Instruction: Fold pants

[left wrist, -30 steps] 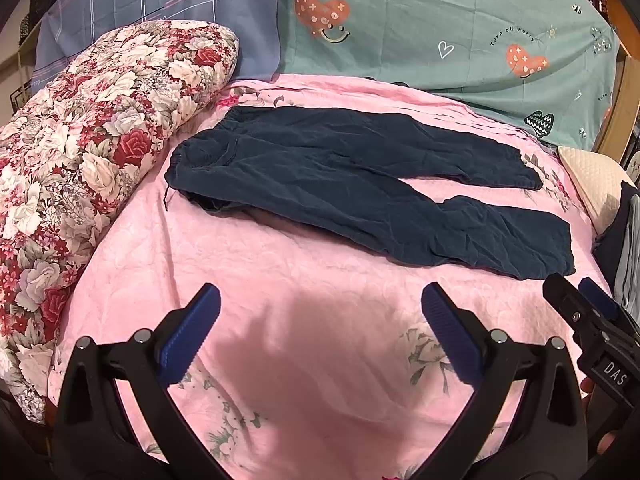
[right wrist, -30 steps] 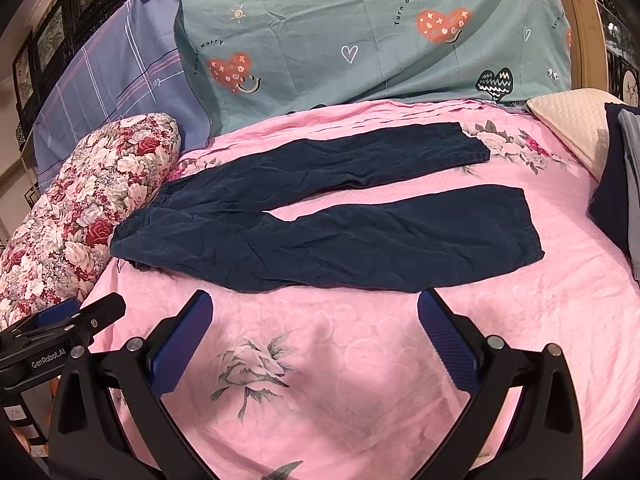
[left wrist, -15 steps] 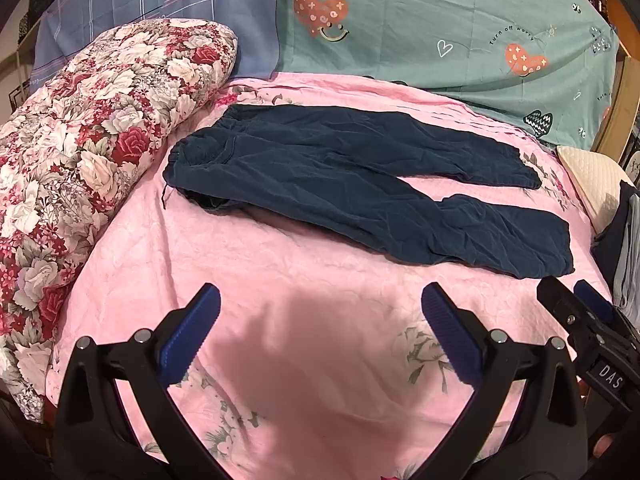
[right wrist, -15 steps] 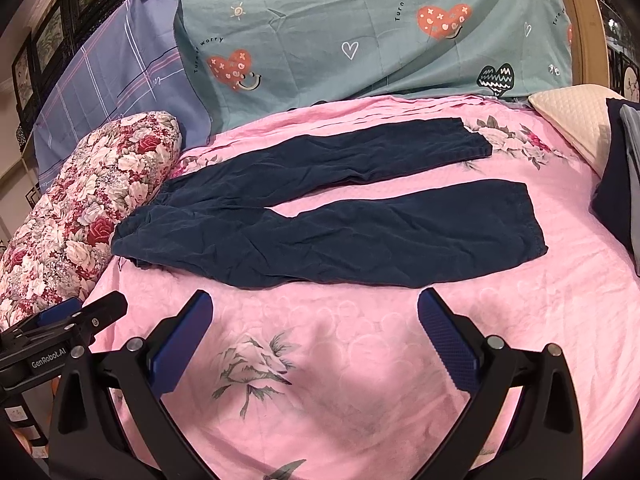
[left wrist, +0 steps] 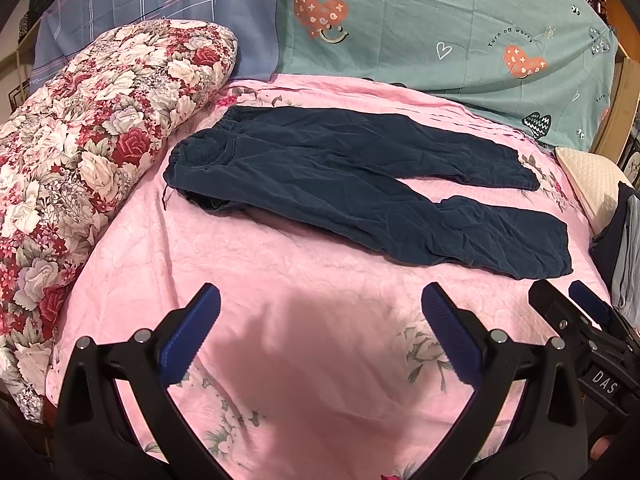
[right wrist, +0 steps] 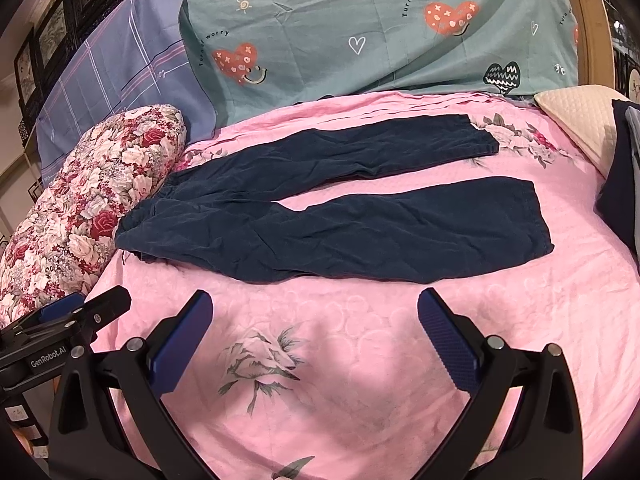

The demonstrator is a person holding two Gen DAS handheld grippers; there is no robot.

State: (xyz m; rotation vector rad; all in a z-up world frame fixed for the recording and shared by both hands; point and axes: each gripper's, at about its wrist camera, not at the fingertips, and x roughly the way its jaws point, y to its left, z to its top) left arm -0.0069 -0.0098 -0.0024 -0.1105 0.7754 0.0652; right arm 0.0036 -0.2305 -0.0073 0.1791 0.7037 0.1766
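Note:
Dark navy pants (left wrist: 344, 176) lie flat on the pink bedspread (left wrist: 280, 320), waistband at the left by the floral bolster, both legs spread apart and running right; they also show in the right wrist view (right wrist: 340, 216). My left gripper (left wrist: 320, 312) is open and empty, over bare bedspread short of the pants. My right gripper (right wrist: 314, 312) is open and empty, just short of the near leg. The right gripper's tip shows at the left view's right edge (left wrist: 576, 320); the left gripper's tip shows at the right view's left edge (right wrist: 80, 312).
A floral bolster (left wrist: 80, 160) lies along the left of the bed. Blue plaid (left wrist: 152, 4) and teal heart-print pillows (left wrist: 440, 28) stand at the back. A cream pillow (left wrist: 592, 184) and dark stacked clothes (left wrist: 620, 240) sit at the right edge.
Both views have shifted slightly; the pants sit a little lower and nearer in the right wrist view. Both grippers stay open and the pants lie as before.

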